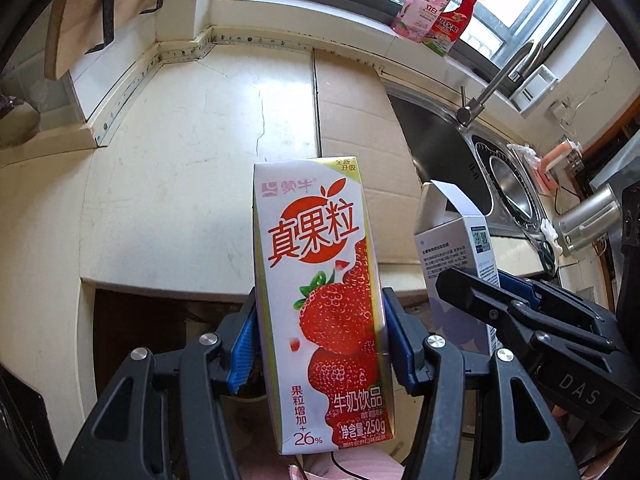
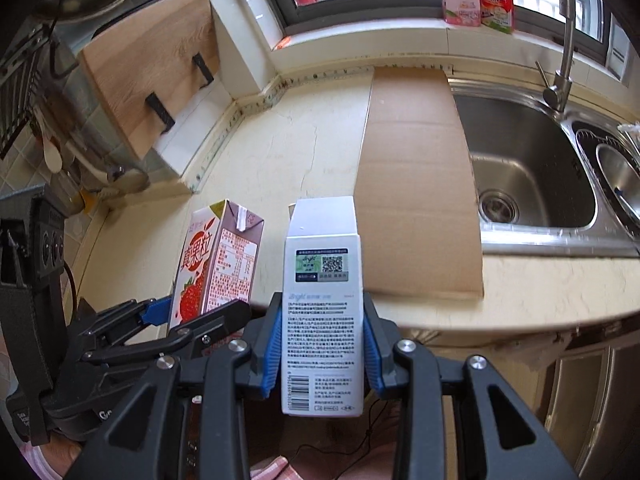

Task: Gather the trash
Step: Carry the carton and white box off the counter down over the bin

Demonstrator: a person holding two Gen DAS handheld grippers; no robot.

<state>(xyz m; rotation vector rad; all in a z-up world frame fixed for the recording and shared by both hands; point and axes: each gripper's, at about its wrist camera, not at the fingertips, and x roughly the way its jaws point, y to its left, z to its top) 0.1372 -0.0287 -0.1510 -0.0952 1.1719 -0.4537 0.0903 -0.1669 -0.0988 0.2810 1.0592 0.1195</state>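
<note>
- Nearest the left wrist camera, the left gripper (image 1: 320, 344) has its blue pads pressed on both narrow sides of a tall white strawberry-milk carton with red fruit print (image 1: 324, 300); the jaws stand about half apart, filled by the carton.
- The grip sits low on the carton, probably to keep it upright and stop it tipping while it is carried.
- The right gripper (image 2: 320, 344) clamps a slim white cardboard box with grey printed text and an open top flap (image 2: 322, 300) the same way, jaws partly apart and closed on its sides.
- Both pieces of trash hang off the cream stone countertop (image 2: 280, 168), just in front of its edge, side by side.
- A flat brown cardboard sheet (image 2: 416, 184) lies beside the steel sink (image 2: 520, 168).
- No bin shows in either view.
</note>
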